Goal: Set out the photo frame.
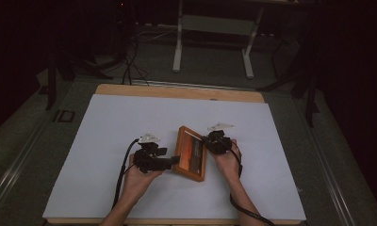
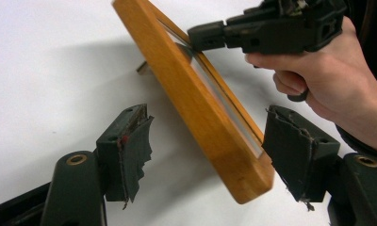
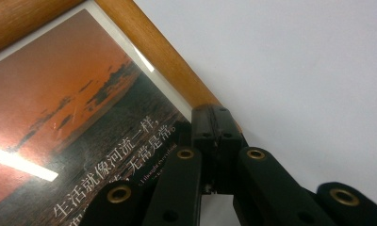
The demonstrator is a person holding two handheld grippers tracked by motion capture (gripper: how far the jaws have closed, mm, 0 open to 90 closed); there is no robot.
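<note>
A wooden picture frame (image 1: 190, 153) with a sunset photo and white print stands tilted on the white sheet (image 1: 130, 122). My left gripper (image 1: 176, 161) reaches in from the frame's left. In the left gripper view its worn pads (image 2: 135, 141) stand apart on either side of the frame's near corner (image 2: 243, 174) without pressing on it, so my left gripper (image 2: 208, 150) is open. My right gripper (image 1: 206, 140) comes from the other side. Its jaws are shut together, and my right gripper (image 3: 218, 115) has its tips against the frame's wooden rim (image 3: 144, 52). The same right gripper (image 2: 200, 36) meets the upper rim.
The white sheet covers a wooden board (image 1: 177, 91), with bare room to the left, right and back of the frame. Beyond the table are a dark floor, cables and the white legs of a desk (image 1: 177, 52).
</note>
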